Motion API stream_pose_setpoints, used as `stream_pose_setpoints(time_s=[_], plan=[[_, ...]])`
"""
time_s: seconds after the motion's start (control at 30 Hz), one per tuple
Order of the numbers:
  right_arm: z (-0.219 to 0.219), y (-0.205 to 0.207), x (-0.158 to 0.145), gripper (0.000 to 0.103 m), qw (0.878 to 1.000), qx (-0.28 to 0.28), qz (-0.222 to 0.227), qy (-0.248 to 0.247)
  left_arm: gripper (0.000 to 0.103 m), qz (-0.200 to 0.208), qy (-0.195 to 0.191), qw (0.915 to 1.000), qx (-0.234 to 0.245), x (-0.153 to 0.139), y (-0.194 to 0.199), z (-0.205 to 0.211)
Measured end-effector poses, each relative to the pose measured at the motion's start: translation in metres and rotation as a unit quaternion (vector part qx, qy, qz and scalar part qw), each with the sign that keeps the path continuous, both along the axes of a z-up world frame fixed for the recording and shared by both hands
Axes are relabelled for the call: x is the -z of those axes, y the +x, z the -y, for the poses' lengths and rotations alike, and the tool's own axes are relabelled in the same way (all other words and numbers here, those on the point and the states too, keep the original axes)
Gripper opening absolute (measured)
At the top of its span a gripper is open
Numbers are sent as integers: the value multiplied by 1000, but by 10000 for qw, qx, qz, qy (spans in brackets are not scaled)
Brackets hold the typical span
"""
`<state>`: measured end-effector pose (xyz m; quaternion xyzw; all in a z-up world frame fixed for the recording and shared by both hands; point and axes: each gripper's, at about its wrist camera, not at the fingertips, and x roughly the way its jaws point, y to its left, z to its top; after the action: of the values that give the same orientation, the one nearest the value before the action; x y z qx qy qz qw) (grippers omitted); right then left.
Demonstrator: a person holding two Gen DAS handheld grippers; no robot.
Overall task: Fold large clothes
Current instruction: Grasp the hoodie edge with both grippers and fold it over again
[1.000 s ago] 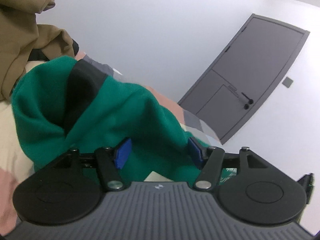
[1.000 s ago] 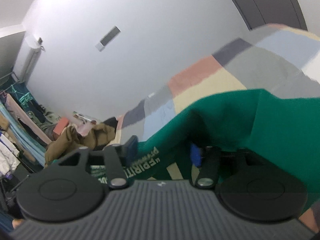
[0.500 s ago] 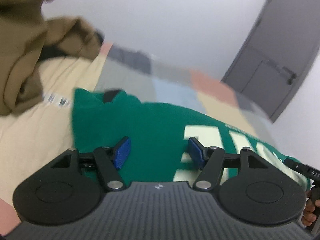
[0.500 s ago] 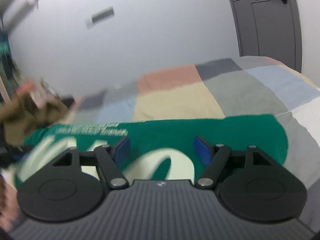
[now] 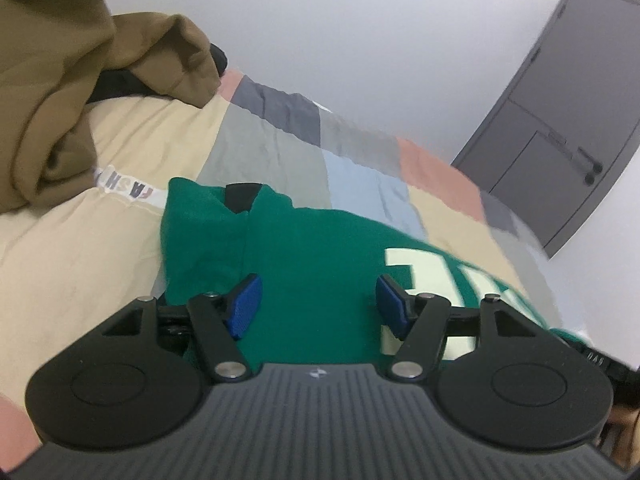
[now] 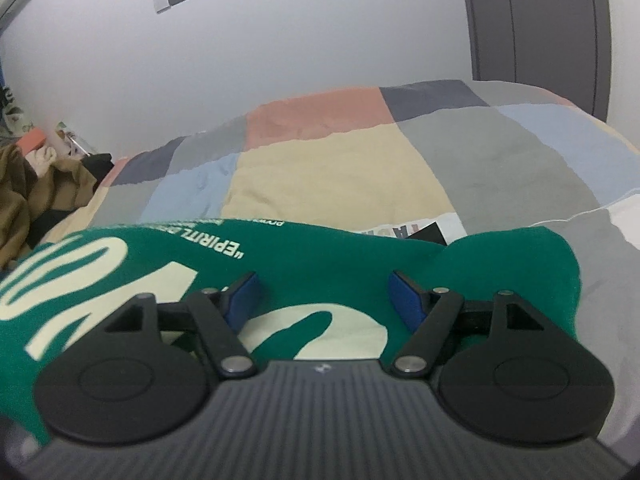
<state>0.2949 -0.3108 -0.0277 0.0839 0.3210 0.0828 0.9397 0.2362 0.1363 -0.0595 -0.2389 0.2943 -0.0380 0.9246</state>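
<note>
Comparing with a second ago: green sweatshirt [image 5: 312,256], then bunched and lifted between both grippers, now lies flat on the patchwork bedspread [image 6: 328,168], pale lettering up. Left gripper [image 5: 318,300] open above it; right gripper [image 6: 322,296] jaws just widened, open, fabric below, ungripped. Brown garment [image 5: 60,92] heaped beside sweatshirt.

A bed covered by a patchwork quilt [image 6: 328,176] of cream, grey, salmon, pale blue and charcoal squares carries a green fleece sweatshirt with cream lettering [image 6: 320,264], laid across its near edge. A heap of brown clothing [image 5: 60,92] rests toward the bed's left side, over a strip of white printed fabric [image 5: 132,194].
</note>
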Motion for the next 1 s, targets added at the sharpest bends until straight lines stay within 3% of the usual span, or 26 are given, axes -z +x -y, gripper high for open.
stream_pose_setpoints(time_s=[0.13,0.27,0.33,0.43,0.6,0.73,0.8,0.87,0.93,1.0], plan=[[5,-24,-24,73,9989,183,219,371,74,56,-698,9975,-1,-20,-31,-11],[14,-63,-47,74,9903,282,160,1350,82,-14,-1471,9889,190,-27,-64,-12],[16,-83,-49,75,9801,237,44,1969,84,-197,-2045,9784,212,-19,-75,-12],[12,-104,-40,82,9625,211,-306,2686,84,-688,-3114,9477,129,9,-79,-11],[3,-102,-7,82,9343,256,-1267,3322,84,-1081,-3367,9354,-30,40,-71,0],[14,-88,12,82,9254,761,-1320,3470,82,-1017,-3768,9205,-180,57,-60,1],[25,-80,20,82,9155,1028,-1302,3664,82,-947,-3726,9227,-283,61,-55,2],[35,-75,26,81,9050,1325,-1247,3846,79,-829,-3517,9317,-379,60,-51,3],[46,-71,29,76,8981,1570,-1162,3940,69,-692,-3348,9389,-397,55,-51,4],[50,-68,28,58,8981,1532,-1093,3974,50,-541,-3076,9494,-338,41,-52,7]])
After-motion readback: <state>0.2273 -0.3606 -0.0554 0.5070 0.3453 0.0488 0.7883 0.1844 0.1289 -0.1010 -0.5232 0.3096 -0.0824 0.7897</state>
